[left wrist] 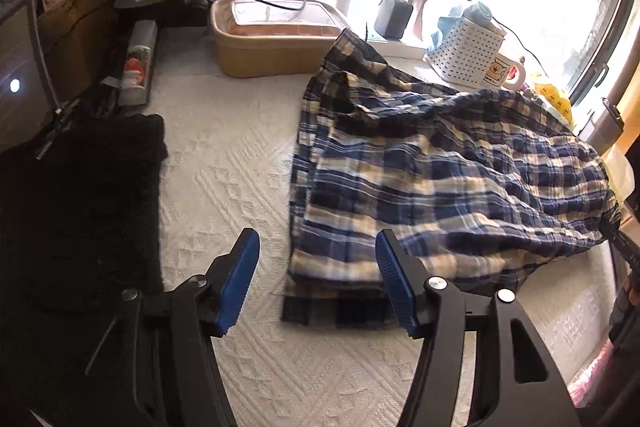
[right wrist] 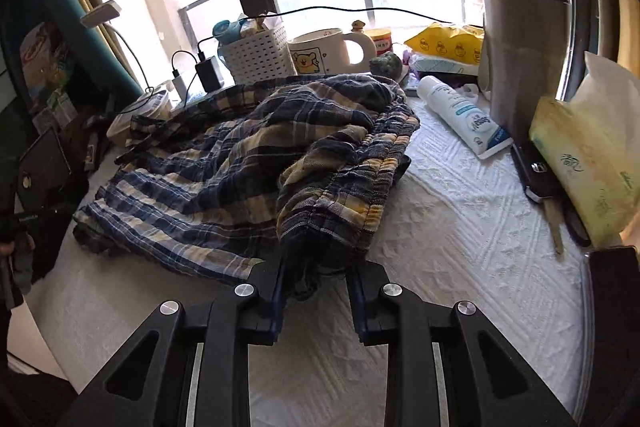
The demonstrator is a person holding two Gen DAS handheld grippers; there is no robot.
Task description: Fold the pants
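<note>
Pants (left wrist: 440,167), one pair, bunched between right gripper (right wrist: 316,283) fingers

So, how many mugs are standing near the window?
1. A white mug with a yellow bear picture stands between the white perforated basket and a small red-labelled tin, behind the plaid pants. Others may be hidden behind the clutter.
</note>
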